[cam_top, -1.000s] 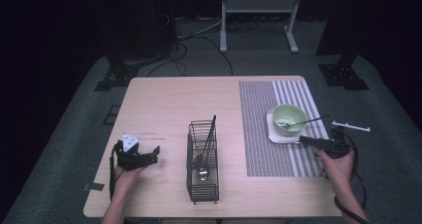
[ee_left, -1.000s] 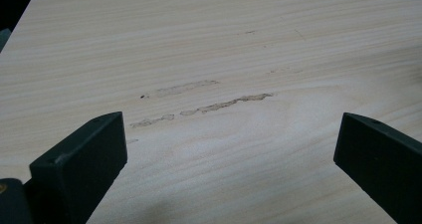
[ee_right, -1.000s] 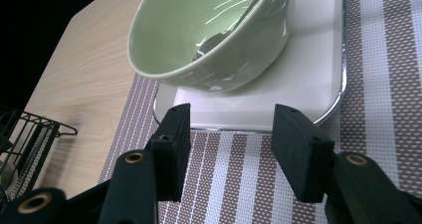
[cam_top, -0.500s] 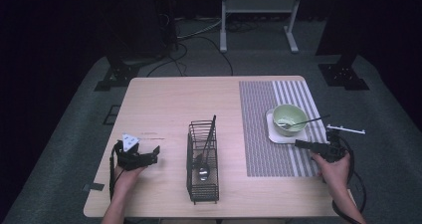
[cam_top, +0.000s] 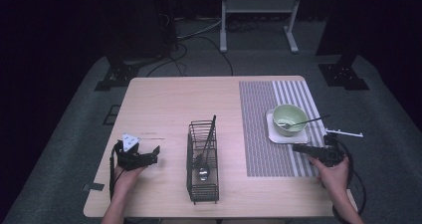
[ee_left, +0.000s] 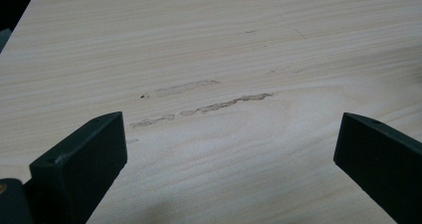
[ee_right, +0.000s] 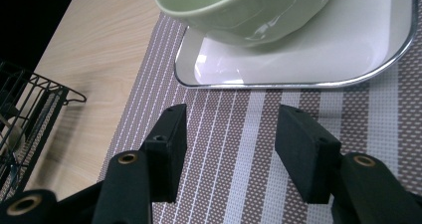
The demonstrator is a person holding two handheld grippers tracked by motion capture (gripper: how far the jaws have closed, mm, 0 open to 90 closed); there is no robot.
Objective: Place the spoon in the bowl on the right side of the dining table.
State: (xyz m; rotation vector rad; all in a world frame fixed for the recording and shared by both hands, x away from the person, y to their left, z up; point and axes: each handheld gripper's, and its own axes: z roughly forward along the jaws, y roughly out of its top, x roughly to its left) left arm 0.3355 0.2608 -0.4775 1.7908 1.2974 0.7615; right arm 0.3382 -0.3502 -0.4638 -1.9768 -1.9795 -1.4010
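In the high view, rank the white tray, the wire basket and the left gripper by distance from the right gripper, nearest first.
From the right gripper:
1. White tray, just beyond its jaws on the striped mat, under the green bowl.
2. Wire basket, mid-table, to its left.
3. Left gripper, far left, past the basket.
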